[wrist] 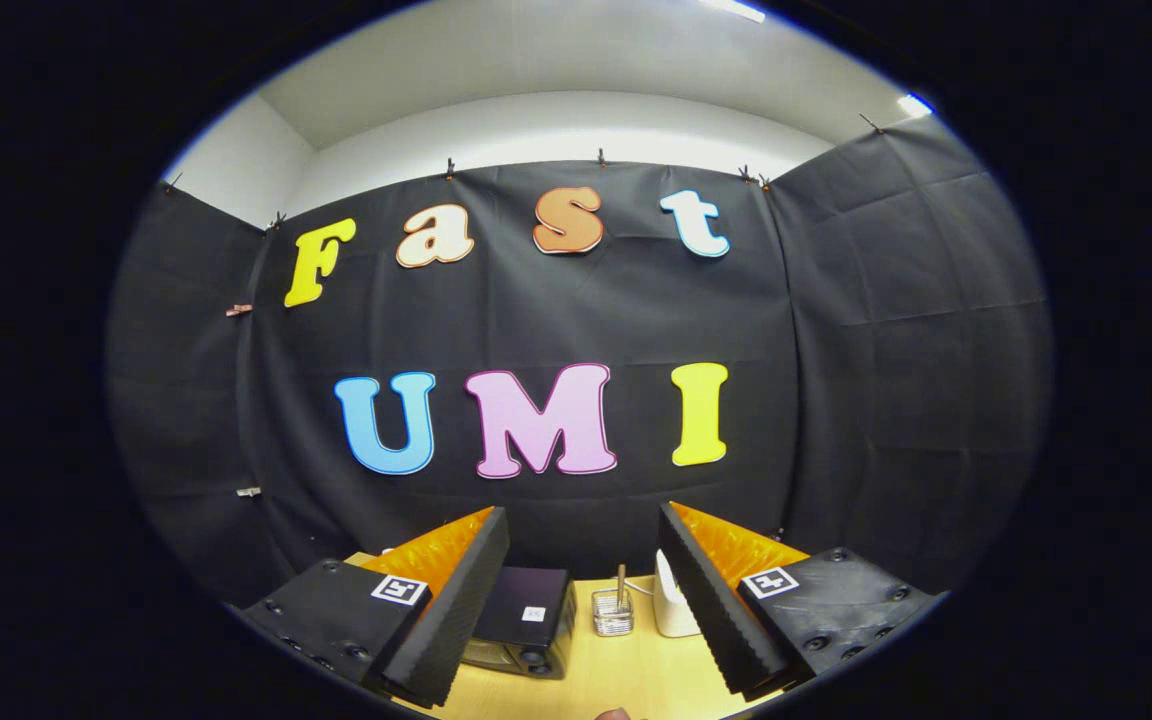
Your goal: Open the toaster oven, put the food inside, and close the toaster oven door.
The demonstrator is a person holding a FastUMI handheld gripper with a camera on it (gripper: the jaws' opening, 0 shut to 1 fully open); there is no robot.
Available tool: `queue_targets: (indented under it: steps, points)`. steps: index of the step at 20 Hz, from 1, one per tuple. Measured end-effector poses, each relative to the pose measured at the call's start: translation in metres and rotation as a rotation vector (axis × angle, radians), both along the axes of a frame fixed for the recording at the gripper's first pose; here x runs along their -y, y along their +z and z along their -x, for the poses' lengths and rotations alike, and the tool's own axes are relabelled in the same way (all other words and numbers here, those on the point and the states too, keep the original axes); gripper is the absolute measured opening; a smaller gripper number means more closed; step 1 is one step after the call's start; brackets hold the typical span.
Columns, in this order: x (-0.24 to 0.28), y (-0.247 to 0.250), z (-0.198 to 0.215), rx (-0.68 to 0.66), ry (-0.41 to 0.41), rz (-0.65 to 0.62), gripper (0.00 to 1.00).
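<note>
My gripper (584, 600) is held high and level, open, with nothing between its fingers. Far below and beyond the fingers, a black toaster oven (526, 620) stands on a light wooden table (626, 680), partly hidden by the left finger (456, 610). Its door looks closed, though it is small at this distance. A small brownish piece (614, 714), perhaps the food, peeks in at the table's near edge.
A small clear holder with a stick in it (613, 610) stands to the right of the oven. A white object (673, 610) sits further right, partly behind the right finger. Black cloth walls surround the table on three sides.
</note>
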State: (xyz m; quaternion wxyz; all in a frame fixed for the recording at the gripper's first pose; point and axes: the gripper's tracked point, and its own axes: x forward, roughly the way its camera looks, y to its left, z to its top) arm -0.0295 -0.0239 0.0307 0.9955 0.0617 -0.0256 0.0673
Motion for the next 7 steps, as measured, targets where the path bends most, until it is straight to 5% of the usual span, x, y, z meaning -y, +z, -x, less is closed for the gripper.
queue_targets:
  steps: [7]
  points:
    - [0.015,0.001,0.0,-0.003,-0.018,-0.014,0.98]
